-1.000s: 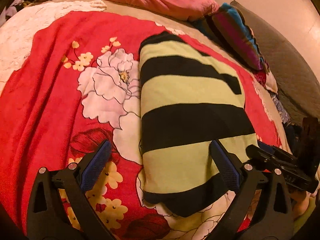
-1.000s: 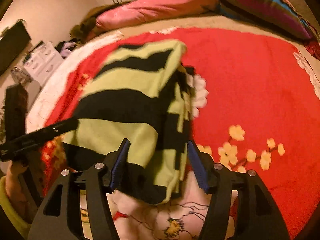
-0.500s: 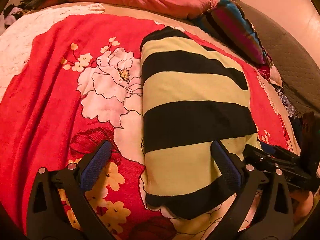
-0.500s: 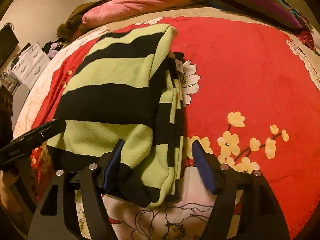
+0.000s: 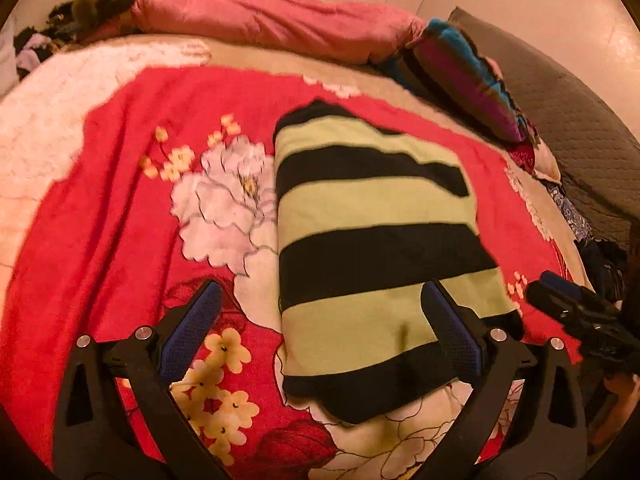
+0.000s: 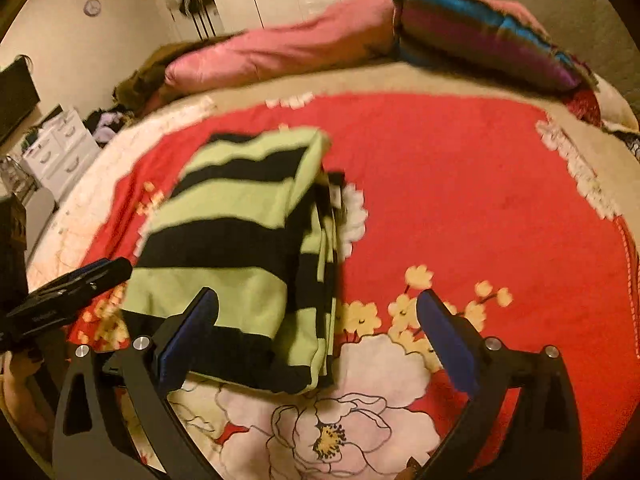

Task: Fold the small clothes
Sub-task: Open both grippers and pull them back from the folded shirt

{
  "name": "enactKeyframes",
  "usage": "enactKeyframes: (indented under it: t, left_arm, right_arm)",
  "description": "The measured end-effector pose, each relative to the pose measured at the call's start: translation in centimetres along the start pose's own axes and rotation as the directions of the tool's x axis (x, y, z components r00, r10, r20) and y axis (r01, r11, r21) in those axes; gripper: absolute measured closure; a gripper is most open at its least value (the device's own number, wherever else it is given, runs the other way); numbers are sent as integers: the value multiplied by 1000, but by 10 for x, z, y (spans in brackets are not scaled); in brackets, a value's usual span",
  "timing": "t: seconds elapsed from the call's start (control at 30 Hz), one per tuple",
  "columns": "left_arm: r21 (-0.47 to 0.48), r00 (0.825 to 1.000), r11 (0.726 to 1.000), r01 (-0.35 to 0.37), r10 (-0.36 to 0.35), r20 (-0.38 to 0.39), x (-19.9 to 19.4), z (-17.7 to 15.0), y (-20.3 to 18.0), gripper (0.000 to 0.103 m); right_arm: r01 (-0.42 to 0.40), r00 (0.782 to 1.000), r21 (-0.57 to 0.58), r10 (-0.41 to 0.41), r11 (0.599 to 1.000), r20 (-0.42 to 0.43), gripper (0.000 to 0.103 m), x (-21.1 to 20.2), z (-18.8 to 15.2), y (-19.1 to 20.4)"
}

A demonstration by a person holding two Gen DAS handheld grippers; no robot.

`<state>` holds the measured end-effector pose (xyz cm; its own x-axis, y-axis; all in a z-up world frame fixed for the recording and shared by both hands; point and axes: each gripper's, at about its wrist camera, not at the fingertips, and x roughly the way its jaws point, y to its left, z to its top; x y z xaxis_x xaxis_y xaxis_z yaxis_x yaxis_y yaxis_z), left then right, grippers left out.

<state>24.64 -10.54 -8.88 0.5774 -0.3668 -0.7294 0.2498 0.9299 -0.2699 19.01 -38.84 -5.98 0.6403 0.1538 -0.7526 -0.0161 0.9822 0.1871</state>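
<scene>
A green and black striped garment (image 5: pixel 372 248) lies folded into a long rectangle on the red floral blanket (image 5: pixel 120 208). My left gripper (image 5: pixel 320 332) is open and empty, just above the garment's near end; its right finger (image 5: pixel 448 328) is over the cloth. In the right wrist view the garment (image 6: pixel 240 256) lies left of centre, with folded layers showing along its right edge. My right gripper (image 6: pixel 316 340) is open and empty, back from the garment's near right corner. The left gripper's finger shows in the right wrist view (image 6: pixel 68 292), beside the garment.
A pink duvet (image 5: pixel 272 28) and a striped pillow (image 5: pixel 464 76) lie at the head of the bed. A grey quilted cover (image 5: pixel 580 128) is to the right. White drawers (image 6: pixel 56 152) stand off the bed's left side. The right gripper's finger shows in the left wrist view (image 5: pixel 580 312).
My right gripper has opened wider and pulled back from the garment, which now lies flat. Both grippers have drawn back a little toward the near edge of the bed.
</scene>
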Motion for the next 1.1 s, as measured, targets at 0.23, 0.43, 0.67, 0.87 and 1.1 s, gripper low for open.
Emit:
enactKeyframes:
  t: [0.23, 0.43, 0.67, 0.87, 1.1]
  left_arm:
    - [12, 994, 999, -47, 46, 94, -38, -5, -14, 9]
    - [35, 988, 997, -64, 59, 144, -75, -16, -25, 9]
    - [65, 985, 993, -101, 91, 143, -107, -43, -32, 9]
    - [53, 992, 993, -109, 104, 77, -120, -73, -33, 9]
    - [67, 994, 992, -106, 103, 44, -131, -99, -36, 9]
  right_arm:
    - [22, 993, -31, -18, 999, 116, 4, -49, 1, 4]
    - [14, 989, -56, -5, 998, 147, 4, -78, -6, 13]
    - [-5, 990, -66, 15, 998, 143, 4, -102, -23, 24]
    - [-14, 992, -74, 22, 997, 121, 4, -116, -47, 33]
    - [-18, 997, -51, 22, 999, 79, 4, -124, -80, 39]
